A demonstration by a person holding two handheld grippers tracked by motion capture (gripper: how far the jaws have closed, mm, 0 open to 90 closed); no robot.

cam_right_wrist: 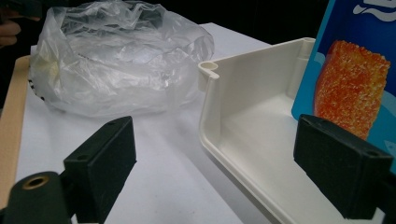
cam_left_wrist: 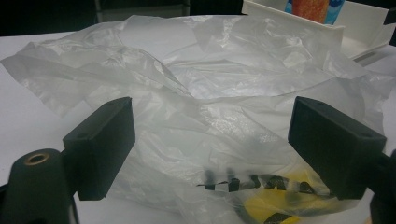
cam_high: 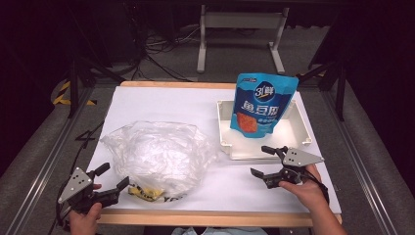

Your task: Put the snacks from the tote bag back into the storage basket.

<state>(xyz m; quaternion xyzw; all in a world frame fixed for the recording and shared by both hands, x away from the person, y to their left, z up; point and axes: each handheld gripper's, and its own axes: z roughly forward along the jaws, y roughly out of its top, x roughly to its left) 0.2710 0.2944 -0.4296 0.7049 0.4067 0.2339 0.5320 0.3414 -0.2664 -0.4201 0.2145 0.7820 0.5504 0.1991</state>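
While I look down from above, the left gripper (cam_high: 111, 180) waits spread wide by the plastic bag (cam_high: 156, 156), and the right gripper (cam_high: 268, 161) is spread wide near the tray (cam_high: 230, 142) holding the blue pouch (cam_high: 262, 105).

Seen from the left gripper, the bag looks soft, light and slippery. Pinch a crinkly fold.

Seen from the right gripper, the pouch looks smooth. Grab its edge.
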